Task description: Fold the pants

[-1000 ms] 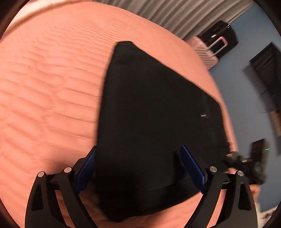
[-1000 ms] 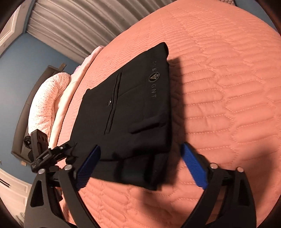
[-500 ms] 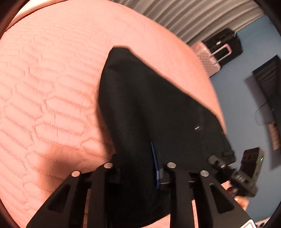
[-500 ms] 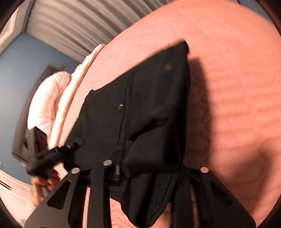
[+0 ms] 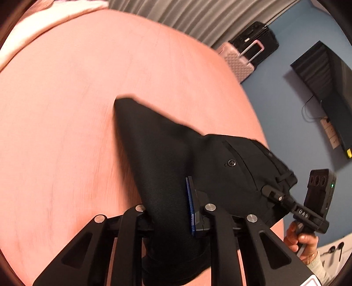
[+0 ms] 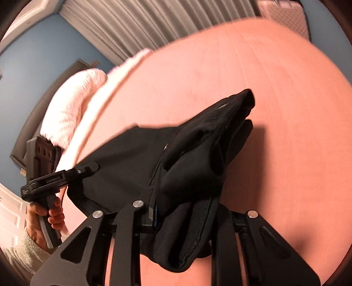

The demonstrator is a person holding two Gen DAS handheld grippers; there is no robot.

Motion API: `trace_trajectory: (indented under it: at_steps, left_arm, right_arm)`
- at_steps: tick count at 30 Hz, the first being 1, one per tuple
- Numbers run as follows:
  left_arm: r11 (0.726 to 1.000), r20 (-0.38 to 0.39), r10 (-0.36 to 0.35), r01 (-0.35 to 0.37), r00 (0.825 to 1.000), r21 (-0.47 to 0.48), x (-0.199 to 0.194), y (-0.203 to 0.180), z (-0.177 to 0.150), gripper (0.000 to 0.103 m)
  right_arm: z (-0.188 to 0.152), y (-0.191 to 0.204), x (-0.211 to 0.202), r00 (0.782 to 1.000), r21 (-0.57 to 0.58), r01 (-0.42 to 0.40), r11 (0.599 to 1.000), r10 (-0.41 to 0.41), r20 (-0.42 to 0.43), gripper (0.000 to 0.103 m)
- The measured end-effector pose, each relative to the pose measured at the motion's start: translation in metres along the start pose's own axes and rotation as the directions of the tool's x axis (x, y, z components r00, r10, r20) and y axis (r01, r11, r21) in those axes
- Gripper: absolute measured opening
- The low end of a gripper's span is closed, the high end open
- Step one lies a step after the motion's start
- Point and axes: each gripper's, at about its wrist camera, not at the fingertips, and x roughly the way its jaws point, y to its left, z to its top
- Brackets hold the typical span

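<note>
L wrist view: left gripper (image 5: 173, 211) jaws closing, pinching black pants (image 5: 176, 158) at the near edge, cloth bunched between the blue pads. Pants lifted off pink bed (image 5: 66, 110), far corner trailing toward bed centre; button pocket faces up, right of the pinch. Right gripper (image 5: 272, 193) grips the pants' waist edge at right, hand (image 5: 301, 239) on its handle. Beyond the bed: grey curtain (image 5: 187, 15), suitcases (image 5: 244, 57), dark TV (image 5: 325, 92) on the blue wall.

R wrist view: right gripper (image 6: 182, 213) pinched tight on the pants (image 6: 132, 165), folded layers hanging over and below the fingers. Pants held above the bed (image 6: 264, 77), their shadow on the cover to the right. Left gripper (image 6: 88, 169) clamps the pants' left edge, hand (image 6: 46, 217) on handle. Pink pillow (image 6: 72, 105) at the bed's left end, blurry.
</note>
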Motion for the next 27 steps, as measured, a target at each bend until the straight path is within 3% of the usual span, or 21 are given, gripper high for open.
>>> trace_trajectory:
  at_steps: [3, 4, 5, 7, 9, 10, 12, 14, 16, 17, 19, 22, 24, 27]
  left_arm:
    - [0.998, -0.017, 0.059, -0.059, 0.998, -0.012, 0.006, 0.011, -0.036, 0.018]
    - [0.996, -0.029, 0.091, -0.091, 0.995, -0.004, 0.012, 0.013, -0.041, 0.026]
    - [0.985, -0.026, 0.173, -0.173, 0.985, 0.017, 0.017, 0.014, -0.048, 0.038]
    - [0.971, -0.013, 0.236, -0.235, 0.972, 0.040, 0.016, 0.011, -0.053, 0.042]
    - [0.940, 0.020, 0.326, -0.327, 0.945, 0.094, 0.005, -0.003, -0.053, 0.042]
    - [0.896, 0.059, 0.417, -0.421, 0.907, 0.139, -0.006, -0.014, -0.054, 0.042]
    - [0.834, 0.126, 0.509, -0.524, 0.852, 0.176, -0.029, -0.019, -0.062, 0.040]
    - [0.802, 0.169, 0.544, -0.569, 0.822, 0.184, -0.051, -0.036, -0.066, 0.040]
    - [0.780, 0.205, 0.555, -0.590, 0.806, 0.207, -0.066, -0.056, -0.072, 0.040]
    - [0.757, 0.232, 0.572, -0.615, 0.787, 0.220, -0.074, -0.070, -0.077, 0.041]
    - [0.744, 0.265, 0.567, -0.623, 0.780, 0.242, -0.085, -0.093, -0.086, 0.045]
    - [0.751, 0.281, 0.551, -0.614, 0.786, 0.243, -0.087, -0.120, -0.094, 0.047]
    - [0.757, 0.280, 0.542, -0.605, 0.792, 0.246, -0.090, -0.133, -0.097, 0.047]
    - [0.743, 0.304, 0.547, -0.619, 0.780, 0.253, -0.099, -0.147, -0.111, 0.047]
  right_arm:
    - [-0.043, -0.016, 0.010, 0.999, 0.071, 0.018, 0.997, -0.015, -0.041, 0.023]
    - [-0.050, -0.021, 0.013, 0.998, 0.090, 0.025, 0.996, -0.020, -0.053, 0.030]
    - [-0.055, -0.025, 0.012, 0.998, 0.100, 0.043, 0.994, -0.038, -0.046, 0.037]
    - [-0.057, -0.027, 0.001, 0.998, 0.119, 0.060, 0.991, -0.057, -0.030, 0.039]
    - [-0.063, -0.022, -0.025, 0.988, 0.089, 0.154, 0.984, -0.153, -0.013, 0.045]
    - [-0.062, -0.017, -0.032, 0.983, 0.067, 0.182, 0.981, -0.183, 0.001, 0.045]
    - [-0.066, -0.002, -0.059, 0.956, 0.023, 0.287, 0.958, -0.288, 0.049, 0.046]
    - [-0.070, 0.019, -0.082, 0.933, -0.021, 0.349, 0.937, -0.346, 0.099, 0.047]
    - [-0.075, 0.045, -0.103, 0.915, -0.036, 0.379, 0.925, -0.369, 0.163, 0.049]
    - [-0.071, 0.061, -0.104, 0.908, -0.036, 0.387, 0.921, -0.375, 0.186, 0.050]
    - [-0.070, 0.085, -0.113, 0.889, -0.037, 0.412, 0.911, -0.392, 0.237, 0.054]
    - [-0.075, 0.113, -0.122, 0.854, -0.038, 0.459, 0.887, -0.429, 0.295, 0.055]
    - [-0.078, 0.116, -0.129, 0.842, -0.020, 0.470, 0.882, -0.442, 0.309, 0.062]
    - [-0.082, 0.123, -0.138, 0.830, 0.008, 0.479, 0.878, -0.456, 0.320, 0.063]
